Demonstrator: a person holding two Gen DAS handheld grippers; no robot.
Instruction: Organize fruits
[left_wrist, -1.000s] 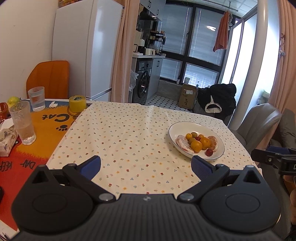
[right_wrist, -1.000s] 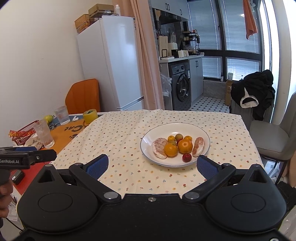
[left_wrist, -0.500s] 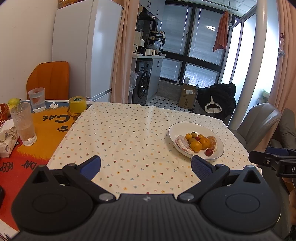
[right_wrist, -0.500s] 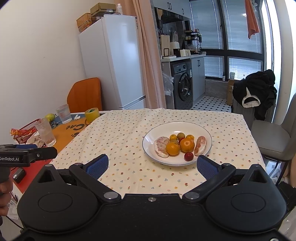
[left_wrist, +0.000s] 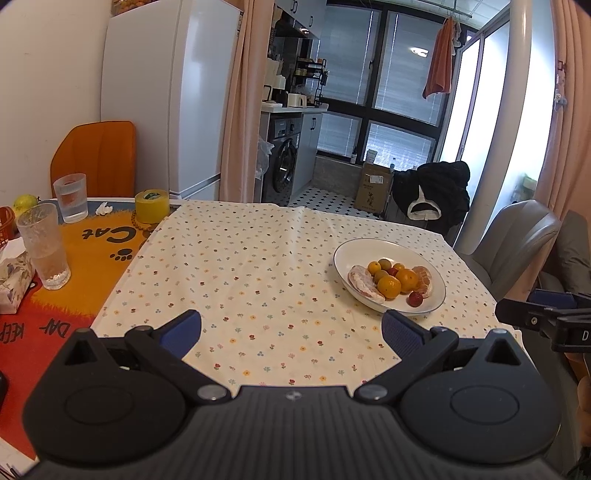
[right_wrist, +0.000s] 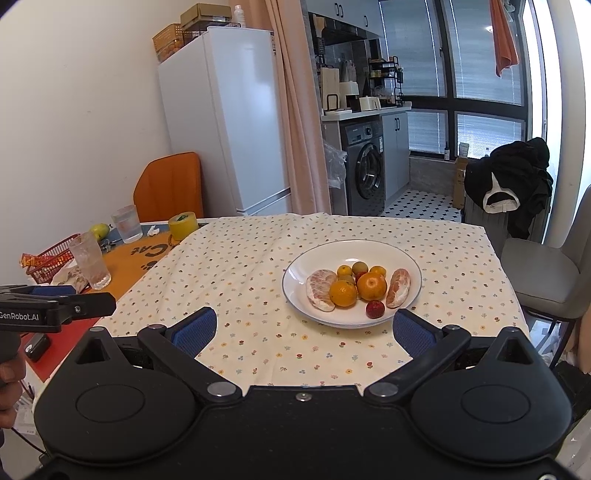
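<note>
— So, where do I stand with the fruit?

— All of it lies heaped on the white plate (right_wrist: 408, 291), which sits toward the right edge of the table on the flowered cloth (right_wrist: 240, 266). I see two peeled pomelo pieces (right_wrist: 320, 290) flanking two oranges (right_wrist: 371, 286), a red lychee (right_wrist: 375, 308) at the near rim, and smaller yellow fruits behind. Nothing lies loose on the cloth.

— And my grippers?

— My right gripper (right_wrist: 303, 328) hovers at the near edge of the table, fingers spread wide and empty, the plate straight ahead. My left gripper (left_wrist: 291, 328) hangs nearer the middle of that edge, also spread wide with nothing between the pads.

— Sorted already, or still to sort?

— I can't settle that; a gathered plate fits a finished tidy or a pile waiting to be parted.

— If I do reach in?

— I'd judge it best to come down from above on one fruit at a time, close gently since the pomelo will bruise, and watch that round ones don't roll off the shallow rim
</note>
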